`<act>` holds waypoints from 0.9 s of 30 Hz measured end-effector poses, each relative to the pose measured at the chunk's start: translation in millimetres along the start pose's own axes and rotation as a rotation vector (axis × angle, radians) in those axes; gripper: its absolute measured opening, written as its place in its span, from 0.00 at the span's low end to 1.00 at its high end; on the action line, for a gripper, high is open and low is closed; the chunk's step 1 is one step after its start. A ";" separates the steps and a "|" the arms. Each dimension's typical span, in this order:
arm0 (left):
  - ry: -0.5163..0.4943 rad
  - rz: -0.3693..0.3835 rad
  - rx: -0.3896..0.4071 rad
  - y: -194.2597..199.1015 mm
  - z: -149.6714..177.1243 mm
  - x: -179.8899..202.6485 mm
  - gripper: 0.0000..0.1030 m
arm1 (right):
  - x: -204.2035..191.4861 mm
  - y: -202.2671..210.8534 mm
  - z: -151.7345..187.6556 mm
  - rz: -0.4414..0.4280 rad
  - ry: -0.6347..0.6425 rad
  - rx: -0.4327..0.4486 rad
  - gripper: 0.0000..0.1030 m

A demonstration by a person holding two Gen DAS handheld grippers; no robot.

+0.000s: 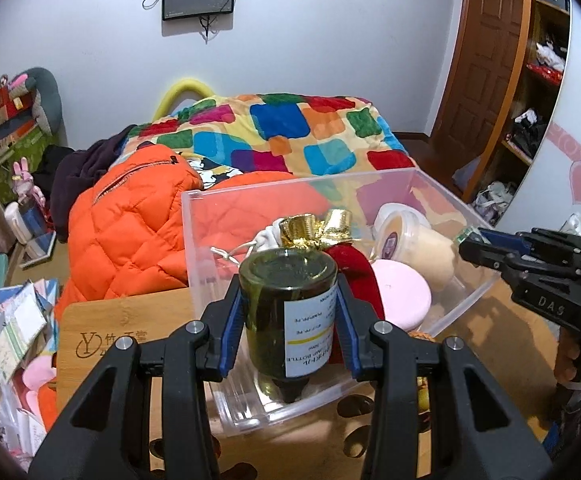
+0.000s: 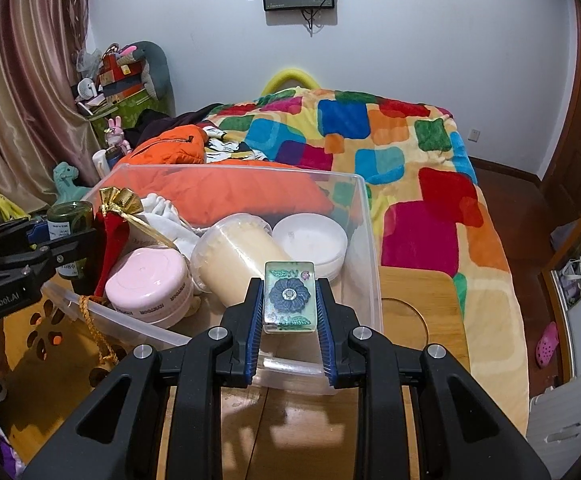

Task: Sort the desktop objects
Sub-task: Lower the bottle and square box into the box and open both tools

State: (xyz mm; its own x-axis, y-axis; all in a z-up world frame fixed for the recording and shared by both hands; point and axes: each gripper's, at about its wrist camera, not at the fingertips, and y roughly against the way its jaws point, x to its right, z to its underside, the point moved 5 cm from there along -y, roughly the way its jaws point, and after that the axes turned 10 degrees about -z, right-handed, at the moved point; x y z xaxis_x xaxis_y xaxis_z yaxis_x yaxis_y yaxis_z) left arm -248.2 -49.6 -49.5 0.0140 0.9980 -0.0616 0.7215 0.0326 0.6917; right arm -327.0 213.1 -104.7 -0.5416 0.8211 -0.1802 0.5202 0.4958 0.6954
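So the left gripper (image 1: 288,312) had its jaws clamped on a dark green glass bottle (image 1: 288,300) with a white label, flipped so its base faced the camera and its cap pointed down, right over the near-left corner of the clear plastic bin (image 1: 194,240). The right gripper (image 2: 289,300) had its jaws squeezed on a little clear block with a blue flower on it (image 2: 289,298), hanging just above the bin's near edge. The bin sat on the bamboo worktop (image 2: 422,312) and was already pretty full: a pink round container (image 2: 148,284), a cream-filled jar lying on its side (image 2: 238,260), a white lidded tub (image 2: 310,240), plus a red pouch with a gold bow (image 2: 120,200).
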 end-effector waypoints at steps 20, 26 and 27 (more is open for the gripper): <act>-0.060 -0.064 0.014 2.1 6.1 12.1 0.50 | -3.9 3.2 -1.0 0.023 0.024 -0.016 0.22; -0.056 -0.072 0.026 11.7 4.8 9.7 0.50 | -15.1 10.1 0.5 0.041 0.072 -0.006 0.28; -0.056 -0.073 0.027 13.4 4.4 9.2 0.50 | -16.5 11.6 0.5 0.040 0.074 -0.004 0.29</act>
State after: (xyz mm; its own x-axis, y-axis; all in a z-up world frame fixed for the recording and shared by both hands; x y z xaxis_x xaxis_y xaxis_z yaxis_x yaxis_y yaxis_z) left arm -235.3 -40.2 -44.0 -0.0009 0.9885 -0.1515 0.7401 0.1025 0.6646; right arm -311.7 205.4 -94.1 -0.5678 0.8170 -0.1001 0.5398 0.4614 0.7041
